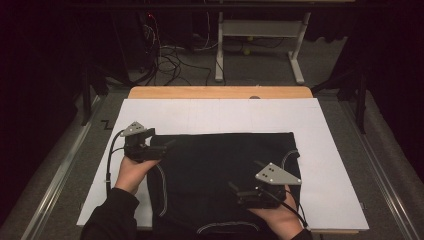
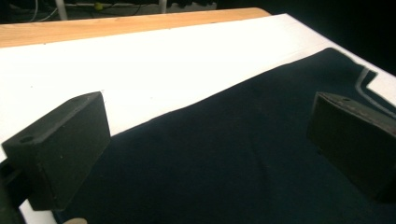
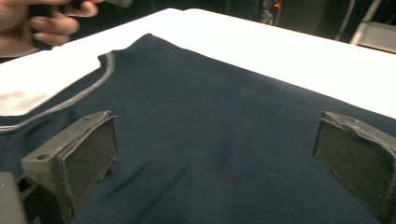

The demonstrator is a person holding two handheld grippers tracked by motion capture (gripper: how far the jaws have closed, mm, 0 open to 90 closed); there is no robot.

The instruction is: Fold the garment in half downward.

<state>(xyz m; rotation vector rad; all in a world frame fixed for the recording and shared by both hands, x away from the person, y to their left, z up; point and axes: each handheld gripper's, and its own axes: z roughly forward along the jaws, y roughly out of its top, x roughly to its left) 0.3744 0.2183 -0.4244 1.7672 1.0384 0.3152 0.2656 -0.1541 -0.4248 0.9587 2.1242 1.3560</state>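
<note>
Both tongs gape over the dark garment (image 1: 220, 175): left tongs (image 1: 167, 145) at nine o'clock, right tongs (image 1: 235, 192) at five. A shallow bite could bunch the cloth.

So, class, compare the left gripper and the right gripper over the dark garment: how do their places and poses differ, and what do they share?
The left gripper sits at the dark garment's far left corner, by its edge; the right gripper sits nearer the person, over the cloth's right half. The left gripper points right across the garment, while the right gripper points left. Both have jaws wide open with nothing between them, and each is held in one hand.
</note>
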